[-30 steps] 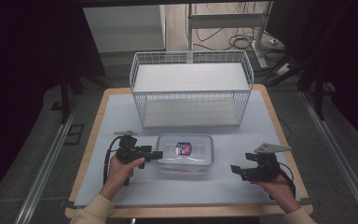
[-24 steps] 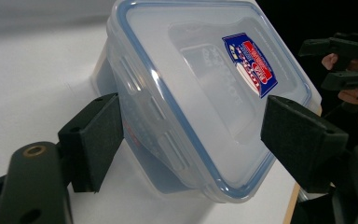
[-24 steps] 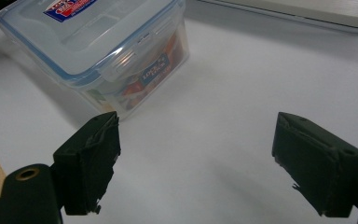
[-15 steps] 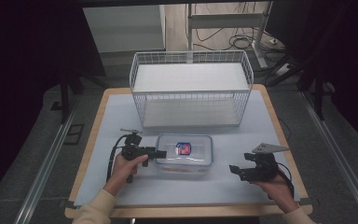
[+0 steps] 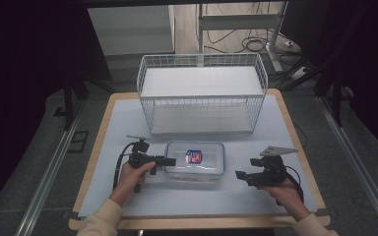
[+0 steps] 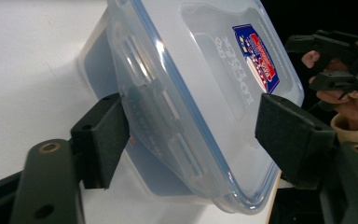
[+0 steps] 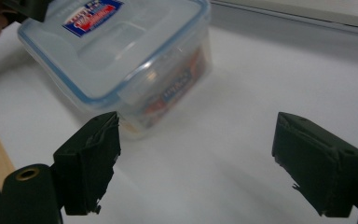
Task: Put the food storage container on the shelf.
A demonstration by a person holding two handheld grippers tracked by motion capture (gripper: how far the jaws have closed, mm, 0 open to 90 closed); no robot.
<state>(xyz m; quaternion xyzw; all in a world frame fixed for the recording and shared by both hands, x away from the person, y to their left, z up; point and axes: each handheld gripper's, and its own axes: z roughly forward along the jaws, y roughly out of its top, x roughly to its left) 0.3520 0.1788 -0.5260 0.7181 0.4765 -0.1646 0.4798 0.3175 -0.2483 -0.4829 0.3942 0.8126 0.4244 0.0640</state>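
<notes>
A clear plastic container [image 5: 195,158] with a snap-on lid and a blue and red label lies on the white mat, packets showing through its wall [image 7: 168,93]. My left gripper [image 5: 170,161] reaches its left end. In the left gripper view its jaws [image 6: 196,130] straddle that end of the container [image 6: 191,93]. One pad [image 6: 100,140] sits by the side latch and the other pad [image 6: 293,135] is over the lid. The jaws have just been closing, and I see no firm press. My right gripper [image 5: 240,175] waits to the container's right, open and empty [image 7: 198,140].
A white wire basket [image 5: 202,105] stands behind the container, across the middle of the mat. The wooden table edge [image 5: 92,162] borders the white mat [image 5: 128,123]. The other hand's gripper [image 6: 340,60] shows beyond the container in the left gripper view.
The left gripper has edged slightly toward the container's end. The container and the right gripper have stayed where they were.
</notes>
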